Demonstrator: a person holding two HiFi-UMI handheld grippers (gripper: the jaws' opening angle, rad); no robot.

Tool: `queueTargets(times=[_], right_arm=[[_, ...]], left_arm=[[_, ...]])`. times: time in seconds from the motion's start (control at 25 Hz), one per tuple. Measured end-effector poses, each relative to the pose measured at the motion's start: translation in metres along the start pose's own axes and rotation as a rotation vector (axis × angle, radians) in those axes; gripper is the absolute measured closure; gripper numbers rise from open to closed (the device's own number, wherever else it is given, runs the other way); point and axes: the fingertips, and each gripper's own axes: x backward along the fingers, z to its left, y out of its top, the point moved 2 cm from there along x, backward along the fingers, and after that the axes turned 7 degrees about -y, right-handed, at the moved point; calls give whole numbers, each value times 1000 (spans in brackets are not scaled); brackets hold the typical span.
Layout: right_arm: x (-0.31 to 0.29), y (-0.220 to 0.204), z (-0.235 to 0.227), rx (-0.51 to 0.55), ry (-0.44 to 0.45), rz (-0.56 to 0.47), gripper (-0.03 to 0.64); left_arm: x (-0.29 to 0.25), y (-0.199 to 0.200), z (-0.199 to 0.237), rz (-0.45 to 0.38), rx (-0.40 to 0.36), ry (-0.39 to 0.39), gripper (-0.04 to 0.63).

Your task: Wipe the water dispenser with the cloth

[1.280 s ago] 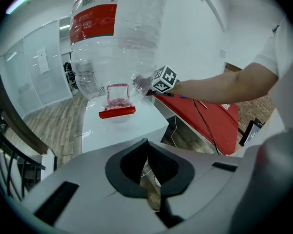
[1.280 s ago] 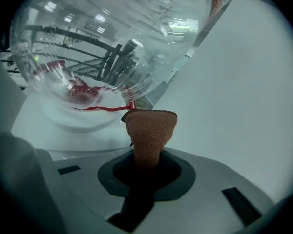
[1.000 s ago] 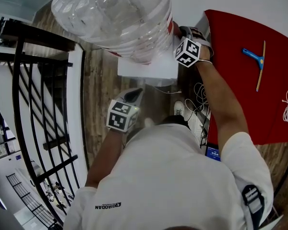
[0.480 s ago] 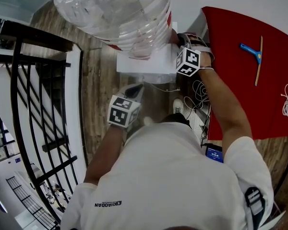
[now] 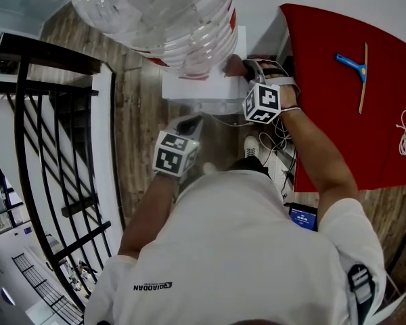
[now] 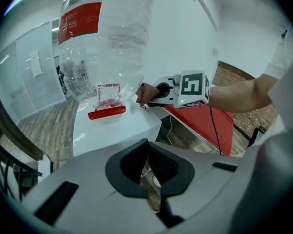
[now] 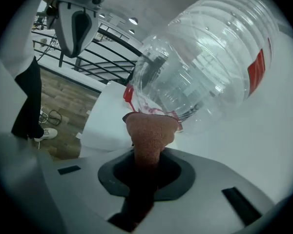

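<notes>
Office interior, glass partitions (image 6: 31, 77), water dispenser (image 5: 201, 88), railing (image 5: 46, 147)

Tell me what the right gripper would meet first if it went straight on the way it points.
Probably the neck of the bottle, just above the white dispenser. The cloth held in the right gripper leads and looks close to it; depth is unclear.

Rust-red cloth (image 7: 149, 135); white water dispenser (image 5: 197, 87) carrying a clear, red-labelled bottle (image 5: 155, 12); red tabletop (image 5: 331, 120); blue-handled squeegee (image 5: 349, 62); brown wood-grain floor (image 5: 139, 134).
</notes>
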Motion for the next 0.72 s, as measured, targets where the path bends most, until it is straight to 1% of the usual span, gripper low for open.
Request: queueTargets(times=[0.2, 0.36, 0.6, 0.72], right_arm=[[21, 12, 24, 27, 42, -22, 561], [38, 13, 39, -5, 65, -17, 561], [61, 13, 63, -30, 102, -11, 561], [72, 13, 71, -63, 121, -12, 561]], left_arm=[[-3, 2, -4, 9, -19, -9, 606], [-6, 3, -8, 13, -35, -19, 606], [-9, 4, -6, 15, -30, -20, 606], [-11, 5, -6, 17, -31, -21, 606]])
